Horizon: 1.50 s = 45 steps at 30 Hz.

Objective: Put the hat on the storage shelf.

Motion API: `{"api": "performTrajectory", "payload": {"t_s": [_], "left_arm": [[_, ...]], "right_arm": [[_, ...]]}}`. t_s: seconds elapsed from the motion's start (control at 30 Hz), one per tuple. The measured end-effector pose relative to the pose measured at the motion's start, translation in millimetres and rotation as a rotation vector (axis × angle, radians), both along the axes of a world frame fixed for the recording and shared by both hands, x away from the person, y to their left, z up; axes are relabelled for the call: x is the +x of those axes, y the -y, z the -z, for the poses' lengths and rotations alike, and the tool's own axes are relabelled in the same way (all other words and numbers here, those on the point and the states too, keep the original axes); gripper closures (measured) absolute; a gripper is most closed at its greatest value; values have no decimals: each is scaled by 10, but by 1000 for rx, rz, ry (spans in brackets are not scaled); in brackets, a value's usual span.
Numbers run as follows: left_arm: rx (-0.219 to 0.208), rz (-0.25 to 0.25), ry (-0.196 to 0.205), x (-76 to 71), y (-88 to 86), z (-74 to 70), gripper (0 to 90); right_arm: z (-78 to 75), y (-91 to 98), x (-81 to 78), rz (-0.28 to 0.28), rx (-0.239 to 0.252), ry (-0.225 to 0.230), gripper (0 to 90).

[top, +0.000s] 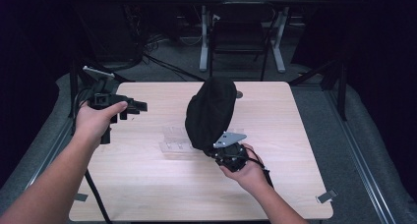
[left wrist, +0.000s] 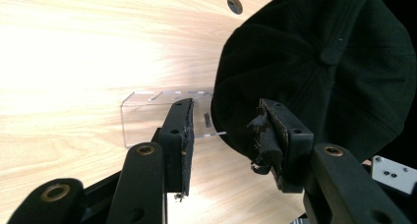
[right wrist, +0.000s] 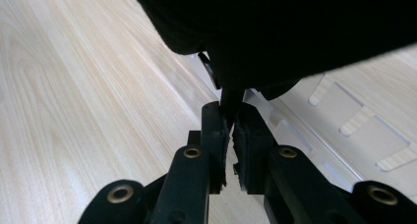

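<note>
A black cap (top: 210, 112) is held up over the middle of the wooden table (top: 147, 189). My right gripper (top: 220, 150) is shut on the cap's lower edge; in the right gripper view the black fabric (right wrist: 295, 32) is pinched between the jaws at the gripper (right wrist: 230, 122). A clear acrylic stand (top: 173, 139) lies flat on the table under and left of the cap. My left gripper (top: 137, 107) hovers open over the table's far left, with nothing between its fingers. In the left gripper view the open gripper (left wrist: 223, 130) points at the cap (left wrist: 319, 67) and the acrylic stand (left wrist: 142, 116).
A small round hole (top: 239, 94) marks the table's far edge. A grey tape piece (top: 326, 195) sits at the front right corner. Beyond the table stand a chair (top: 241, 35) and a white desk frame (top: 280, 37) on dark floor.
</note>
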<state>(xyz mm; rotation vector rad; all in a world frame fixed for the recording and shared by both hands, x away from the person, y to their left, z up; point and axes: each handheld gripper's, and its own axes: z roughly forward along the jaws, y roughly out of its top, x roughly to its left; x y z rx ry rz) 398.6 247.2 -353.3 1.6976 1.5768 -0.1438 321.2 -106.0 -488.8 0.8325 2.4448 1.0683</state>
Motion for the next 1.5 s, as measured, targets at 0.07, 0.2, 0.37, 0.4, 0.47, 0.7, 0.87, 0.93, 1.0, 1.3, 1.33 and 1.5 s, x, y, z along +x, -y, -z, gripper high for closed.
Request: {"api": "performTrajectory", "payload": {"t_s": [0.07,0.2,0.37,0.4,0.47,0.7,0.87,0.93,1.0,1.3,1.33,1.5], "left_arm": [[10,-2,2,-5,-10,9,583],[50,-9,4,-23,-54,49,582],[92,-12,9,-42,-93,80,581],[97,-13,11,-45,-96,85,581],[120,-10,14,-53,-108,101,582],[213,5,36,-102,-122,199,569],[248,5,54,-137,-156,251,562],[262,1,71,-168,-176,285,548],[274,5,85,-197,-190,312,539],[314,10,139,-312,-254,523,525],[312,8,144,-325,-267,549,524],[309,10,152,-387,-308,665,530]], "right_arm": [[4,9,0,0,0,3,828],[19,66,-32,13,-12,0,810],[-29,134,-92,8,-11,9,791],[-38,146,-113,9,-9,10,786],[-51,165,-141,7,-20,20,773],[-30,250,-261,13,-76,46,696],[19,327,-318,22,-95,50,642],[49,412,-368,39,-98,59,611],[67,460,-388,45,-90,61,589],[159,670,-488,69,-97,55,520],[171,686,-498,75,-91,51,517],[194,742,-530,86,-66,36,517]]}}
